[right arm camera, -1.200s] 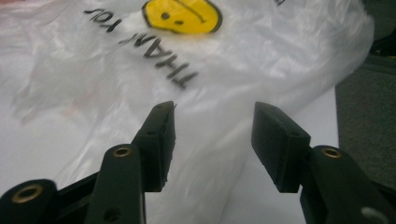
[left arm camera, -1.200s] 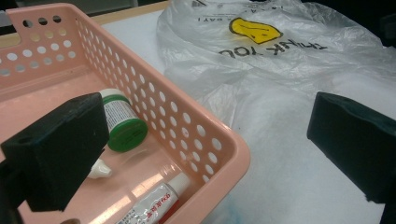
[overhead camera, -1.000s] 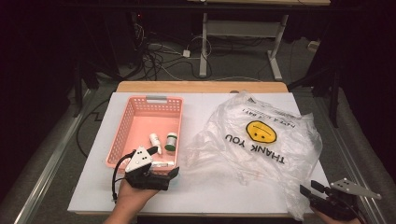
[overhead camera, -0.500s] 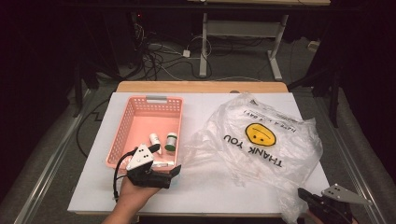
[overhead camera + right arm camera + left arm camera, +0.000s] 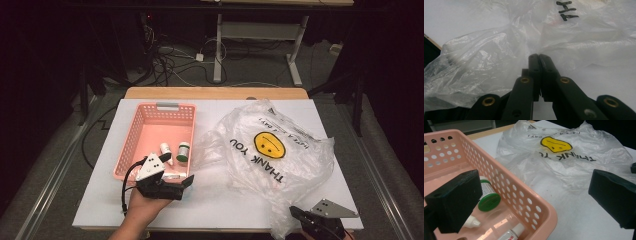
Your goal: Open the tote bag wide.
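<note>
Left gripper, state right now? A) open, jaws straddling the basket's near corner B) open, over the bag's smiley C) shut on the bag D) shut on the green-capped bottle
A: in the left gripper view the left gripper has its jaws wide apart, one over the pink basket interior near the green-capped bottle, the other outside over the table.

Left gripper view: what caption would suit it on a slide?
Open left gripper straddling the pink basket rim, green-capped bottle inside, smiley plastic bag beyond.

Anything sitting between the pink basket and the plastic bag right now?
No: in the high view, bare white table separates the pink basket from the plastic bag. The bag's crumpled edge comes close to the basket's right wall.
</note>
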Available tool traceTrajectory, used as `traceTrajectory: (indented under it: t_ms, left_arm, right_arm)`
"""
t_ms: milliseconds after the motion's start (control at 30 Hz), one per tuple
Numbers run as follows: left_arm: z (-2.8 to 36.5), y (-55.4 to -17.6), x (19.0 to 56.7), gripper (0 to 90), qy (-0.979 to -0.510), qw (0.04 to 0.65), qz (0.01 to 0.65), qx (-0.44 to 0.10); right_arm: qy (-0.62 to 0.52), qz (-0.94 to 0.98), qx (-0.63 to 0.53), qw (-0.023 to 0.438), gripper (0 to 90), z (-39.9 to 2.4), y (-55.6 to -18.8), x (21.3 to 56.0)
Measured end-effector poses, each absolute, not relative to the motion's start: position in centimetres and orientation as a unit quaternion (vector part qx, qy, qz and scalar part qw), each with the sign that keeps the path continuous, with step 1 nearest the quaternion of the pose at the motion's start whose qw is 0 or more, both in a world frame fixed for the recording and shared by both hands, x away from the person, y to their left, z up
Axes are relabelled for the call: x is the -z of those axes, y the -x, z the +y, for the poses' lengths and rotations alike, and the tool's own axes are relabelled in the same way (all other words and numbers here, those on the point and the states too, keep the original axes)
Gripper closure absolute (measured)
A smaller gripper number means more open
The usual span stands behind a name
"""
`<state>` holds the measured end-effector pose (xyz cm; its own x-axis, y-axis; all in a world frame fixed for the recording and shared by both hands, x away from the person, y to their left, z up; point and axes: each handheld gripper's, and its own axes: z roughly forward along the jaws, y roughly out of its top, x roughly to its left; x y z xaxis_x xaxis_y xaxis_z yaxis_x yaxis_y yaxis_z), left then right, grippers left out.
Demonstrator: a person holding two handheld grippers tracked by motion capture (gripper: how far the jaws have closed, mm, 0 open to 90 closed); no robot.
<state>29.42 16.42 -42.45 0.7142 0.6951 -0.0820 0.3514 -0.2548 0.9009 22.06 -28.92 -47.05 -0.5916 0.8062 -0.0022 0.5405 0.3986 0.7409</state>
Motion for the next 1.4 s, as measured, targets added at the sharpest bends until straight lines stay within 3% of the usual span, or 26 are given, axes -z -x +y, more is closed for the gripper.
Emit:
traceTrajectory:
  t_ms: [300, 600, 733, 967, 1400]
  left_arm:
    - [16.3, -29.4, 42.4, 0.0, -0.773, 0.51, 0.339, -0.166]
    - [16.3, -29.5, 42.5, 0.0, -0.773, 0.51, 0.341, -0.163]
    - [16.6, -29.5, 42.5, 0.0, -0.771, 0.507, 0.347, -0.169]
    - [16.8, -29.6, 42.6, 0.0, -0.772, 0.497, 0.356, -0.172]
    - [17.6, -29.2, 42.7, 0.0, -0.767, 0.499, 0.361, -0.181]
  right_arm:
    - [-0.419, 0.811, -0.363, 0.186, 89.4, -28.1, -23.9, 47.5]
    - [-0.402, 0.817, -0.371, 0.184, 87.9, -27.6, -22.7, 47.3]
    - [-0.405, 0.801, -0.398, 0.189, 76.7, -28.5, -22.1, 46.2]
    - [-0.395, 0.782, -0.439, 0.2, 65.8, -29.3, -22.2, 44.3]
    - [-0.371, 0.778, -0.464, 0.207, 24.5, -26.4, -28.7, 42.9]
